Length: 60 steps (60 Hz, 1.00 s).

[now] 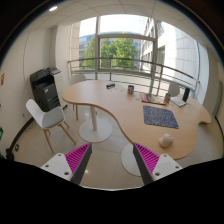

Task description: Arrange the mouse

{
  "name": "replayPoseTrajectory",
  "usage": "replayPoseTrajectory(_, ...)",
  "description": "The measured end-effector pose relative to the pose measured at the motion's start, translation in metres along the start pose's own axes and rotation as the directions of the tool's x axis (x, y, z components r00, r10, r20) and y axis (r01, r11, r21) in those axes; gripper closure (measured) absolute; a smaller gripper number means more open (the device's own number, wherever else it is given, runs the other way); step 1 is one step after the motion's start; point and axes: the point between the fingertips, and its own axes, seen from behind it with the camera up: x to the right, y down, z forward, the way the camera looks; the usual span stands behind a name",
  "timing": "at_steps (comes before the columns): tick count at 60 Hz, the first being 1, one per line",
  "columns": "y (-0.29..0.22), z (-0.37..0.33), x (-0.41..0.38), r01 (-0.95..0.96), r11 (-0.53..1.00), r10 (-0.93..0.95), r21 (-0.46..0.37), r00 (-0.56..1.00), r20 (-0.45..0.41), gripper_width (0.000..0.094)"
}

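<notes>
Currently approaching: gripper [111, 158] is hanging spread and empty, well short of the desk [105, 100]. Next, closing on what is probably the mouse [165, 142] beside the mousepad [160, 117].

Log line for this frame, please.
gripper: fingers open, empty, far from desk | mouse: on desk edge, near mousepad | task: approach not yet made

claw-mounted, high, facing distant desk [110, 105]

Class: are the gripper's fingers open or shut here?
Open. The gripper holds nothing; a wide gap of floor shows between its pink pads.
</notes>
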Motion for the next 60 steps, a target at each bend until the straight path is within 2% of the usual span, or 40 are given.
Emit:
replayPoseTrajectory(11, 0.027, 0.007, 0.031, -0.049, 0.997, 0.047, -0.053, 0.998, -0.042, 0.0081)
replayPoseTrajectory(24, 0.092, 0.036, 0.137, -0.103, 0.987, 0.083, -0.126, 0.985, -0.151, 0.0083)
replayPoseTrajectory(33, 0.111, 0.075, 0.219, -0.127, 0.986, 0.101, -0.109, 0.971, -0.218, 0.0085)
replayPoseTrajectory(39, 0.105, 0.115, 0.258, -0.141, 0.988, 0.125, -0.061, 0.969, -0.213, 0.0086)
replayPoseTrajectory(46, 0.099, 0.167, 0.287, -0.187, 0.981, 0.176, -0.044, 0.966, -0.188, 0.0088)
replayPoseTrajectory(60, 0.084, 0.233, 0.312, -0.275, 0.960, 0.266, -0.046, 0.953, -0.142, 0.0090)
